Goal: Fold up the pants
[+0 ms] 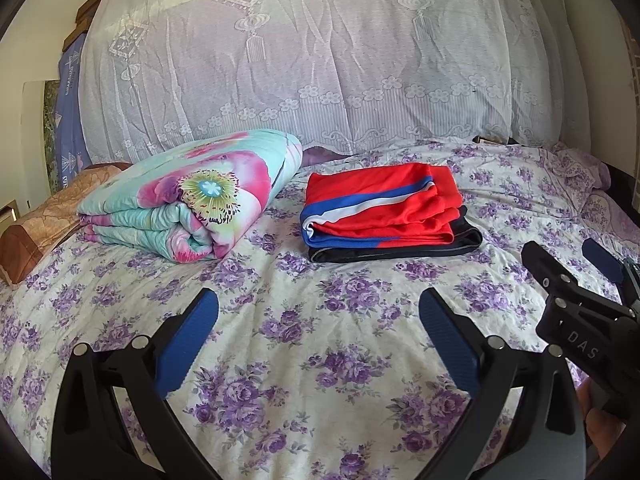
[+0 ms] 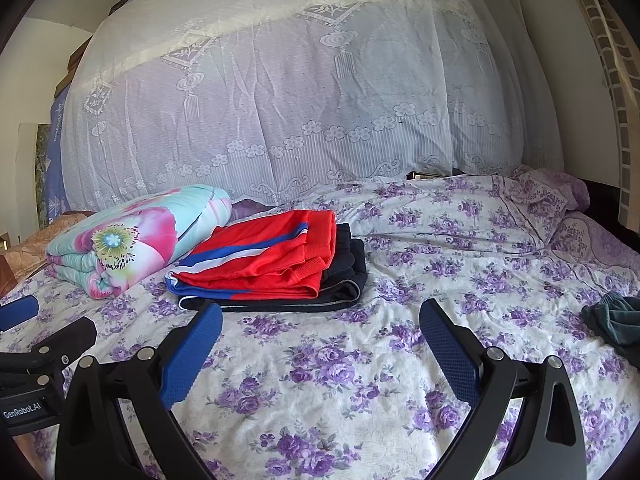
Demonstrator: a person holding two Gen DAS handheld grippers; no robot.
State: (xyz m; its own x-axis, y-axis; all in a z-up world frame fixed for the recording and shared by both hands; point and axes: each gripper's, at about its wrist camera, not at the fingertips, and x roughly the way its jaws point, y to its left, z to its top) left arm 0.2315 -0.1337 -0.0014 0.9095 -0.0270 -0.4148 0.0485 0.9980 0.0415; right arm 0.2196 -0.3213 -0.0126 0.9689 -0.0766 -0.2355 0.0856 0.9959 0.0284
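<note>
Lying folded on the bed (image 1: 304, 360), the red pants (image 1: 384, 208) rest well beyond both spread, empty tongs: left tongs (image 1: 318, 332), right tongs (image 2: 320, 340).

Bed (image 2: 360, 380), purple floral sheet: folded quilt (image 2: 132, 248) at 10 o'clock; stacked folded pants (image 2: 272, 264) at 11; dark green cloth (image 2: 616, 320) at 3.

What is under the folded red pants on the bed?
The red pants lie on a folded dark garment with a pale edge stripe, which rests on the flowered bedsheet. Most of that dark garment is covered, so what it is stays unclear.
</note>
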